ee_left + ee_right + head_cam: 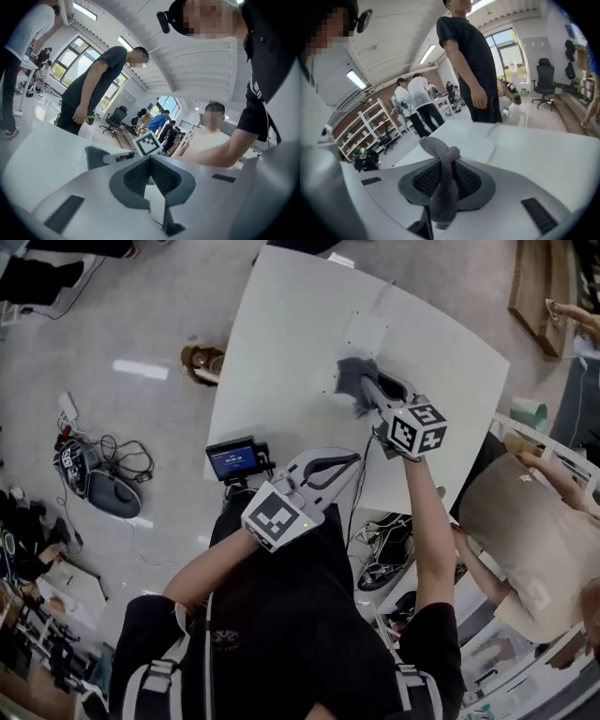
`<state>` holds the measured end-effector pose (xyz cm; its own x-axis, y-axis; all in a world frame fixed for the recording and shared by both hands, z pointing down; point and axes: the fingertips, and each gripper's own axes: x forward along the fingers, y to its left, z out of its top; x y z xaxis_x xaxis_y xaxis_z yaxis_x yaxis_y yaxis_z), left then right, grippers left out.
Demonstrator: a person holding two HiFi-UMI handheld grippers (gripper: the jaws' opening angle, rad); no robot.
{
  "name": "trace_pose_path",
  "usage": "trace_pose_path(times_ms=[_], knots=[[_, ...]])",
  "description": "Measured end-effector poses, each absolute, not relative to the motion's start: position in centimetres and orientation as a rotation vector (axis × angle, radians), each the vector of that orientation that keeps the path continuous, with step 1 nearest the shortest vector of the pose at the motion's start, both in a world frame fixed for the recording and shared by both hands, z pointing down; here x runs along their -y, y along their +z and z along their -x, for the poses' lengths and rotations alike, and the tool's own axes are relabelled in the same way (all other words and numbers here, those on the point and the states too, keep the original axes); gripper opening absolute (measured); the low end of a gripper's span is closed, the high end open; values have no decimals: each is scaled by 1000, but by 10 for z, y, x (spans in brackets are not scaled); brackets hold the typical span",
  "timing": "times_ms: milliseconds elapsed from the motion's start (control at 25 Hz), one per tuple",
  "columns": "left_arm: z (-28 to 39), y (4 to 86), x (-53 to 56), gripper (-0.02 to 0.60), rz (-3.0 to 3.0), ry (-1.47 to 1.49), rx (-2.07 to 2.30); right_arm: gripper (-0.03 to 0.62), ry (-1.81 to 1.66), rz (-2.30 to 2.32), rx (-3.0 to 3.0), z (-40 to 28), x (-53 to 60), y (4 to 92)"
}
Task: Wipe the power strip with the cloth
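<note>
Leftward, we keep our left gripper (345, 463) close to the body at the table's near edge, forearm bent, jaws together on nothing. Our right arm stretches over the white table (272, 352), right gripper (359, 390) tilted down, clamping the grey cloth (351, 374) (bunched up) just beside the white power strip (367, 334).

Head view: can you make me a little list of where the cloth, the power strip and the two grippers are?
table: white
power strip: white, lying flat on the table, cord leading toward the far edge
cloth: grey, bunched, right beside the power strip; whether they touch cannot be told
right gripper: shut on the cloth, reaching over the table
left gripper: jaws together, nothing between them, held back by the table's near edge
</note>
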<state>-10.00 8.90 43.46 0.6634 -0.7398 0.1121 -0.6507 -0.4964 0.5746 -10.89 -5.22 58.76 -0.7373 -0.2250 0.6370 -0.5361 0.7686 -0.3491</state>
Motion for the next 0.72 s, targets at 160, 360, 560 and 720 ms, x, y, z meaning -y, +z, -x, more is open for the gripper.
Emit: trace_pose_path(times_ms=[160, 360, 560, 720], knots=[[96, 442, -86, 32, -2237, -123, 1113, 91, 590, -691, 2330, 132, 149, 598], [108, 447, -84, 32, -2234, -88, 1141, 91, 550, -670, 2268, 149, 168, 615], [120, 449, -80, 32, -2203, -94, 1184, 91, 453, -438, 2299, 158, 84, 617], [108, 442, -80, 32, -2214, -100, 1174, 91, 452, -112, 2220, 145, -3, 615]])
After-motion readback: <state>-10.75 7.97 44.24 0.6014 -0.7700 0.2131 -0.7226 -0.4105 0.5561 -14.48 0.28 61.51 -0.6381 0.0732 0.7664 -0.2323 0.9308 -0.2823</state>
